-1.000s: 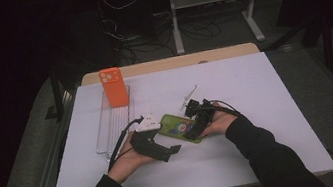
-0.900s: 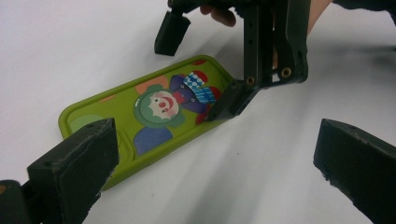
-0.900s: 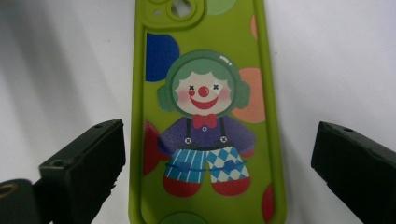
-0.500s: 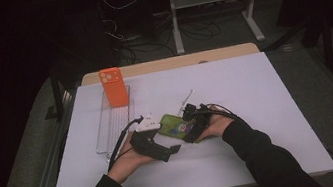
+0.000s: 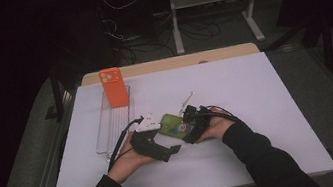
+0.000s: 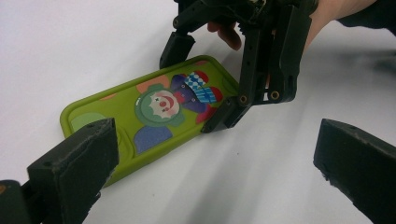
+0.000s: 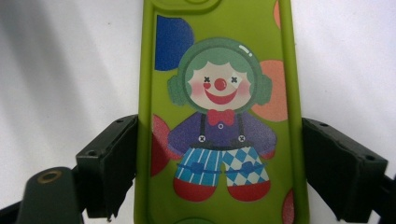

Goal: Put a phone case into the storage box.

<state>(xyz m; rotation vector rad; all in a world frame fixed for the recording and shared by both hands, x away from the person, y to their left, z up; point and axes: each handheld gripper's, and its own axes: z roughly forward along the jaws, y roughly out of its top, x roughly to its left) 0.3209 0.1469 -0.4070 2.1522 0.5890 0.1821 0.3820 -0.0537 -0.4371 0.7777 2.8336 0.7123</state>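
Observation:
A green phone case (image 5: 170, 124) printed with a clown lies flat on the white table (image 5: 254, 84). My right gripper (image 7: 219, 172) straddles its near end. Its jaws have just been closing, and both pads now meet the case's (image 7: 219, 56) long edges. The left gripper view shows that right gripper (image 6: 196, 86) with one finger on each side of the case (image 6: 154, 112). My left gripper (image 6: 210, 158) stands open just short of the case's other end, with bare table between its jaws. From above, the left gripper (image 5: 165, 147) and the right gripper (image 5: 188, 130) face each other across the case.
An orange phone case (image 5: 114, 86) stands upright at the far end of a clear slotted rack (image 5: 110, 133), left of my hands. A small white object (image 5: 187, 101) lies just beyond the green case. A wooden edge (image 5: 170, 63) runs behind the white surface.
The right gripper has shifted slightly left along the green case's end and its jaws have drawn in onto it. The left hand and the case have stayed put.

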